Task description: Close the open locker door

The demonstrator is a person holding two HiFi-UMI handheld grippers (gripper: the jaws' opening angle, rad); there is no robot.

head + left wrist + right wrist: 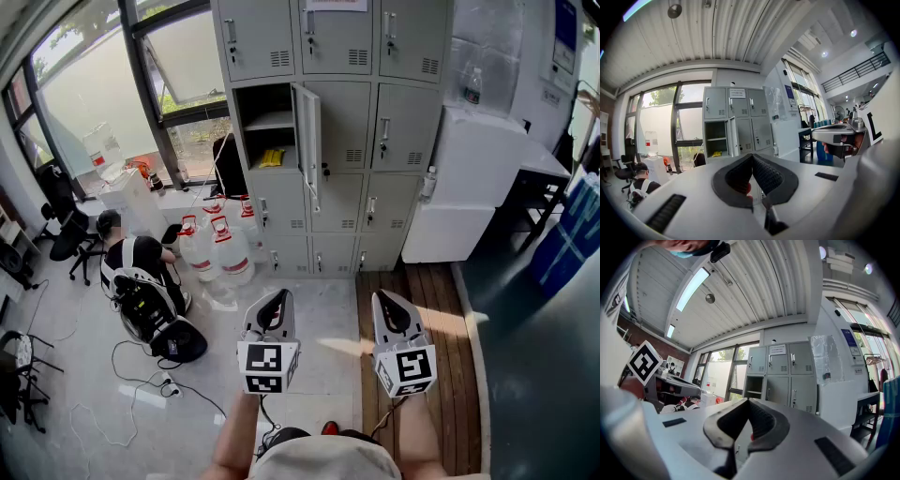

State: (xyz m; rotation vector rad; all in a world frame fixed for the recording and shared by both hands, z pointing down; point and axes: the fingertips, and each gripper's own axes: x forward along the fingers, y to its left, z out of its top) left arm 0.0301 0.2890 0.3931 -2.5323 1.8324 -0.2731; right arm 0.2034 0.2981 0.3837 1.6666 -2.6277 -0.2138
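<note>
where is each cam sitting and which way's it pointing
Head view: on the person's head, facing forward and down at the lockers; shows both forearms, left gripper, right gripper.
Left gripper view: rides that gripper, faces lockers; own shut jaws, right gripper beside.
Right gripper view: likewise; left gripper beside.
All share the open locker.

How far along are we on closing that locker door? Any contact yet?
Done: nothing yet. The locker door stands swung out, leaving its compartment exposed. In hand: the left gripper and right gripper are both shut and empty, well short of the lockers, touching nothing. Left: approach, push the door flat against its frame, and check that it latches.
</note>
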